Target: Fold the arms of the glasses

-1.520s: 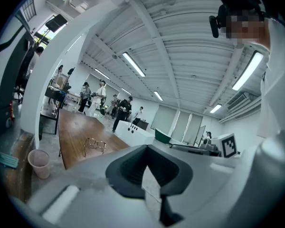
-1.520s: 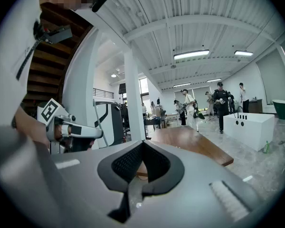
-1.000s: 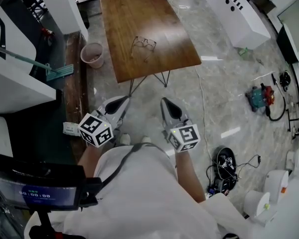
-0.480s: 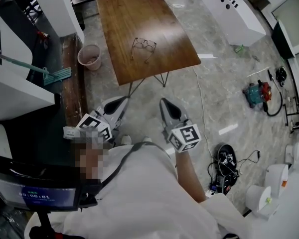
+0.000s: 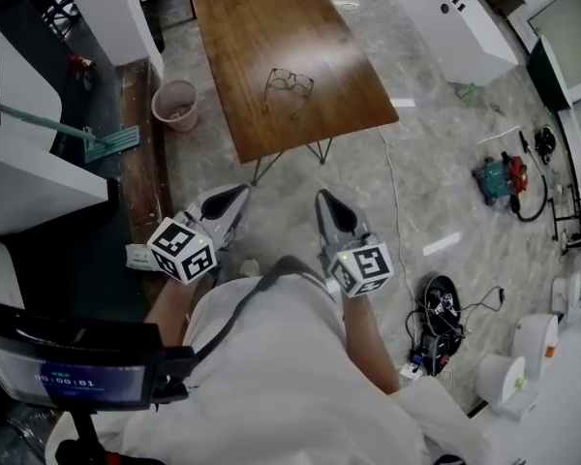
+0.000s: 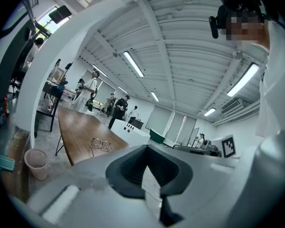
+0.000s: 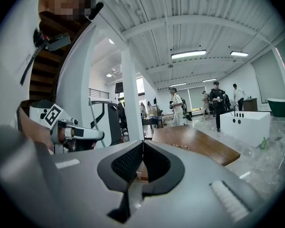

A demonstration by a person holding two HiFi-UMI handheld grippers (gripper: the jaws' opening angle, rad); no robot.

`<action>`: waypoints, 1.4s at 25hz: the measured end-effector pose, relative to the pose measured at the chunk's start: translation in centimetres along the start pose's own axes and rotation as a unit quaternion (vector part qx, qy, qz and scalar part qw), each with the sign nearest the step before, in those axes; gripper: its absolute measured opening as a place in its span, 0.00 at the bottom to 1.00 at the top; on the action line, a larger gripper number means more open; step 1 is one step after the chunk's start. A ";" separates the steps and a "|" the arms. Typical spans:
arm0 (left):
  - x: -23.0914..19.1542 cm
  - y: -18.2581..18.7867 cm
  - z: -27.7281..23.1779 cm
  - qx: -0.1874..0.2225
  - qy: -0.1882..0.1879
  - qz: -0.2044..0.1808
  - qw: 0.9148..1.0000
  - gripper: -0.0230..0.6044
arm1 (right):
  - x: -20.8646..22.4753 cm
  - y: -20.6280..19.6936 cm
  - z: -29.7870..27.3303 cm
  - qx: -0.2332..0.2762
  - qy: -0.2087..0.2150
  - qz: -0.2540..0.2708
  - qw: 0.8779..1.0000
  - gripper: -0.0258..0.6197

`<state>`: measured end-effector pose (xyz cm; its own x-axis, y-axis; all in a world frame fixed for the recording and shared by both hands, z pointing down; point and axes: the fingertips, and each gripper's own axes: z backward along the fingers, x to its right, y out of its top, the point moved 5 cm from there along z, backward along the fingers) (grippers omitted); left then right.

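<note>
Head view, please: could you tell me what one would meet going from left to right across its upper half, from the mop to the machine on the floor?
teal mop head → pink bucket → glasses → teal and red machine
</note>
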<state>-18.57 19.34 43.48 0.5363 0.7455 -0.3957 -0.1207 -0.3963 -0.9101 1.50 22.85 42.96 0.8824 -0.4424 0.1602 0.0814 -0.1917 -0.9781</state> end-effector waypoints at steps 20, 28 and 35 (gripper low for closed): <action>-4.4 1.6 -4.8 0.001 0.032 0.005 0.999 0.04 | 5.3 0.9 -7.0 -0.002 0.031 -0.016 0.999 0.05; -7.4 4.3 -12.0 -0.003 0.058 0.006 0.998 0.04 | 12.3 2.5 -12.7 -0.020 0.066 -0.018 0.997 0.05; -9.7 5.9 -18.0 -0.003 0.091 0.021 0.996 0.04 | 18.2 3.2 -18.1 -0.059 0.117 0.002 0.991 0.05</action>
<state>-9.43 0.16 44.16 0.6735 0.6193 -0.4035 -0.1404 -0.4288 -0.8924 9.47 -1.66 45.15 0.7496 -0.6322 0.1960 0.0113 -0.2839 -0.9588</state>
